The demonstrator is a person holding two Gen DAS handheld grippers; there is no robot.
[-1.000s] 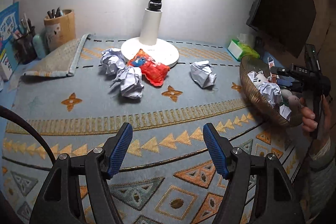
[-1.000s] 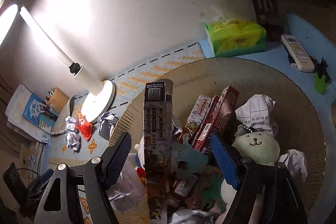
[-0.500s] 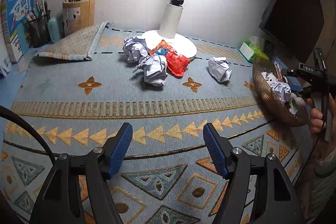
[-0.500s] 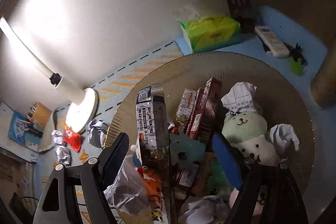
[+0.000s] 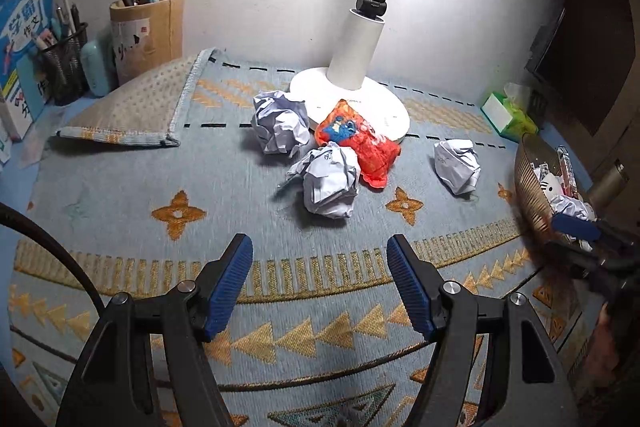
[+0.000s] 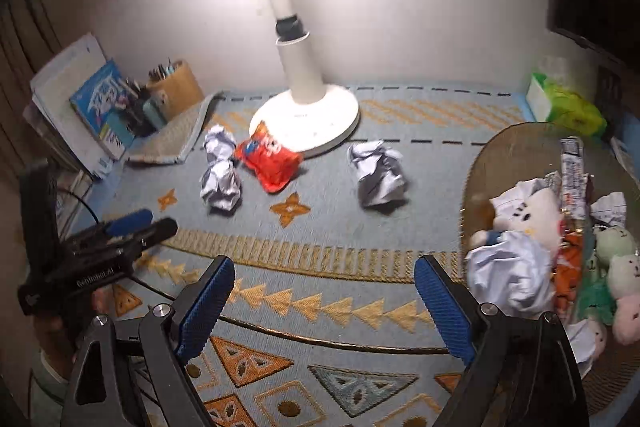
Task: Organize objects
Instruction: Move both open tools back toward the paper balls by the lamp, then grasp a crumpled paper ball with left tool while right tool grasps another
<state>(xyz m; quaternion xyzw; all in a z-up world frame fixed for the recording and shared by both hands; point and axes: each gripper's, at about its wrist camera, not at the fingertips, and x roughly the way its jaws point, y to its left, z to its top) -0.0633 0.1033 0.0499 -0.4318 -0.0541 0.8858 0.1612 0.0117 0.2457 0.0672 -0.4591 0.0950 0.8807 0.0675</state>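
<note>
On the bench mat, at 12 o'clock from the left gripper, lie three crumpled paper balls and a red snack bag, which touches the lamp base. Both grippers have the jaws apart and hold nothing. At 3 o'clock from the right gripper stands the basket, full of toys and paper.

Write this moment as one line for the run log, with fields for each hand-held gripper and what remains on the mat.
left hand-held gripper: open, empty | right hand-held gripper: open, empty | on mat: three paper balls, red snack bag | basket: filled
</note>
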